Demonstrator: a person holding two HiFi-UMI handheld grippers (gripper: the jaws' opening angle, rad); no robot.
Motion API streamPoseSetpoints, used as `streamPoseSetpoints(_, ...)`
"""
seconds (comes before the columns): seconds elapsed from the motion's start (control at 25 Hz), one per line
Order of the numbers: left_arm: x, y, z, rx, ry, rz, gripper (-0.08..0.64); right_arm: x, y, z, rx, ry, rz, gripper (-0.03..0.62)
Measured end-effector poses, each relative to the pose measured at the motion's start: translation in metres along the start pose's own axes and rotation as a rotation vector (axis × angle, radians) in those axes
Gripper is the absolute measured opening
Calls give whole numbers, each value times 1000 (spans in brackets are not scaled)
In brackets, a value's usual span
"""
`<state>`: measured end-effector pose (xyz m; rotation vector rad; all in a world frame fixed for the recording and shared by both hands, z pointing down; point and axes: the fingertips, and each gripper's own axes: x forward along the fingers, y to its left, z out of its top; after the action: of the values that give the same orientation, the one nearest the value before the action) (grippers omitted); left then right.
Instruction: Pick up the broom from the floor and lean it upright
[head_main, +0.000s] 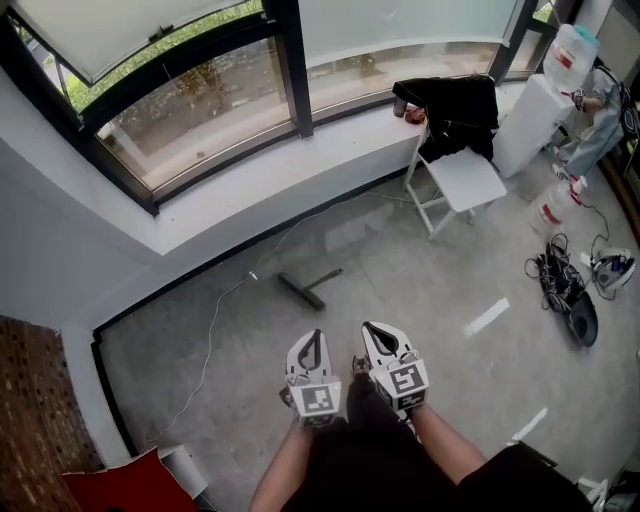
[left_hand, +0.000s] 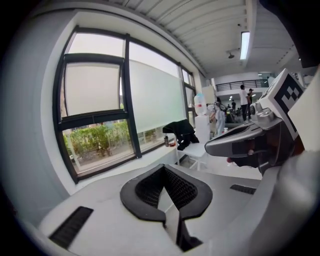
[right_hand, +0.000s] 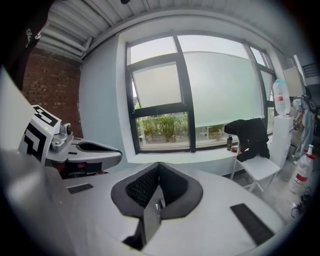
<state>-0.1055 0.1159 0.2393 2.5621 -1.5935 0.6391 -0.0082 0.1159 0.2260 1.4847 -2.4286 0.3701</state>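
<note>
The broom (head_main: 308, 287) lies flat on the grey floor below the window, its dark head towards me and its handle slanting off to the right. Both grippers hang in the air close to my body, well short of it and pointing towards the window. My left gripper (head_main: 316, 340) (left_hand: 164, 169) is shut with nothing in it. Right beside it, my right gripper (head_main: 378, 331) (right_hand: 159, 166) is also shut and empty. Each gripper view shows the other gripper alongside, and the broom appears in neither.
A white folding chair (head_main: 462, 181) with a black jacket (head_main: 455, 113) stands at the right under the sill (head_main: 300, 170). A water dispenser (head_main: 540, 110), bottles and tangled cables (head_main: 560, 280) fill the far right. A thin white cable (head_main: 215, 330) runs across the floor; a red object (head_main: 125, 485) lies bottom left.
</note>
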Motion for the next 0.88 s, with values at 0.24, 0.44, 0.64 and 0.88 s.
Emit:
streamPoseSetpoints(0.24, -39, 7, 20, 10, -93, -73, 6, -22, 39, 33, -25, -97, -23, 8)
streamPoseSetpoints(0.44, -72, 17, 33, 14, -106, -83, 6, -50, 63, 49, -47, -135, -29, 8)
streamPoseSetpoints(0.64, -94, 23, 37, 14, -140, -88, 6, -64, 88, 48, -70, -131, -13, 8)
streamPoseSetpoints(0.88, -104, 22, 51, 13, -181, -94, 6, -70, 102, 47, -95, -135, 4, 8)
